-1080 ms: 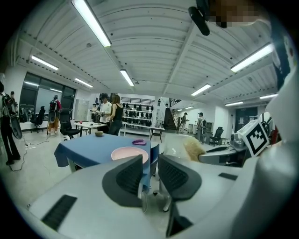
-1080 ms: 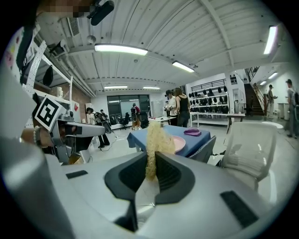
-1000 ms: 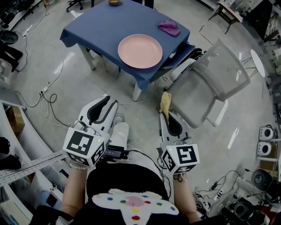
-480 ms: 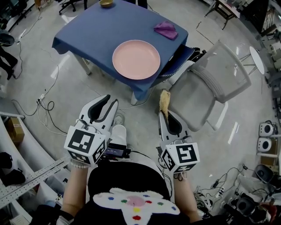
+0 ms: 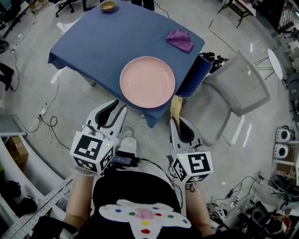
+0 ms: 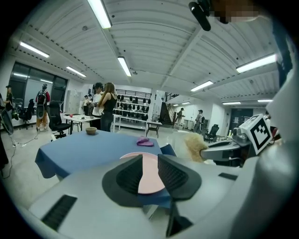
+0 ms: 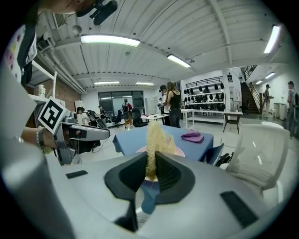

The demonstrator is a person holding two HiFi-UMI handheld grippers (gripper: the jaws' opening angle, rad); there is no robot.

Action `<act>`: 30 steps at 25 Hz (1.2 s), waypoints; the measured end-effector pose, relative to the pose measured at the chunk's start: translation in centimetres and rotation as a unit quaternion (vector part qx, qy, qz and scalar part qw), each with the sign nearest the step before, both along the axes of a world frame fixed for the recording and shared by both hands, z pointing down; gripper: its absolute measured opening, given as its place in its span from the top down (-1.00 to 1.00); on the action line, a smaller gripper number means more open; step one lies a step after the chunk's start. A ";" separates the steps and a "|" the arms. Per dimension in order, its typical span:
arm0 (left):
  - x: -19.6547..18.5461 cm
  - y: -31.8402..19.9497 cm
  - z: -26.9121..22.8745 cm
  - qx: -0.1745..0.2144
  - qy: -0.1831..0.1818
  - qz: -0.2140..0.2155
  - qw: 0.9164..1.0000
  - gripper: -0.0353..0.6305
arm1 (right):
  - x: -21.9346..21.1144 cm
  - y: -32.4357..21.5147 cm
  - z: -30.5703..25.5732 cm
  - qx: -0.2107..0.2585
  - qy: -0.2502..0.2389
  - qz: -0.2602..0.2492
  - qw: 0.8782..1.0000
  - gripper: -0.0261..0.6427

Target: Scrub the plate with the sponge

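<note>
A pink plate (image 5: 147,81) lies near the front corner of a blue-clothed table (image 5: 93,42); it also shows between the left jaws as the plate (image 6: 149,179). My right gripper (image 5: 176,122) is shut on a pale yellow fibrous sponge (image 5: 175,107), which sticks up from the jaws just short of the table's corner. In the right gripper view, the sponge (image 7: 156,137) stands in front of the plate (image 7: 180,151). My left gripper (image 5: 117,111) hovers off the table's near edge, open by a narrow gap and holding nothing.
A purple cloth (image 5: 180,39) lies at the table's far right and a small tan bowl (image 5: 108,5) at its far edge. A grey chair (image 5: 233,93) with dark fabric on it stands right of the table. Cables trail over the floor at left.
The table and plate have drawn nearer to both grippers as the person stepped forward. The sponge stays clamped in the right gripper, and the left stays open.
</note>
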State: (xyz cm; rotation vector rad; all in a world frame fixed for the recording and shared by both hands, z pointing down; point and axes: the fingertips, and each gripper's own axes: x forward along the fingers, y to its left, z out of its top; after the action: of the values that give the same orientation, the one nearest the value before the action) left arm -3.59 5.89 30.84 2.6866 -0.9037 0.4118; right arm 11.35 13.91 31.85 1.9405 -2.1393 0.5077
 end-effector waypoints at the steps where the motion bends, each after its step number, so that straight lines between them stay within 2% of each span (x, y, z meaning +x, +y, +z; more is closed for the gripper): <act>1: 0.1 -1.0 0.1 -0.002 -0.001 0.003 1.000 0.59 | 0.0 -0.9 0.0 -0.001 0.000 0.002 1.000 0.80; 9: 0.9 -7.6 1.4 -0.016 -0.003 0.029 0.999 0.59 | 0.2 -7.5 0.6 -0.011 0.005 0.020 1.000 0.80; 15: 1.1 -10.6 2.8 -0.035 -0.005 0.043 0.998 0.59 | 0.1 -10.3 1.2 -0.024 0.006 0.032 0.999 0.80; 24: 1.1 -12.2 5.6 -0.065 -0.011 0.040 0.997 0.59 | 0.1 -11.4 3.0 -0.053 0.003 0.039 0.998 0.80; 30: 1.5 -12.1 6.8 -0.078 -0.015 0.031 0.996 0.59 | 0.2 -11.8 3.8 -0.061 0.001 0.022 0.998 0.80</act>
State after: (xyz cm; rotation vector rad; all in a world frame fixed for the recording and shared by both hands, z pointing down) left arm -2.07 -6.23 37.61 2.5780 -0.7639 0.5166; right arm 11.59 2.11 35.69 1.9245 -2.0178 0.6277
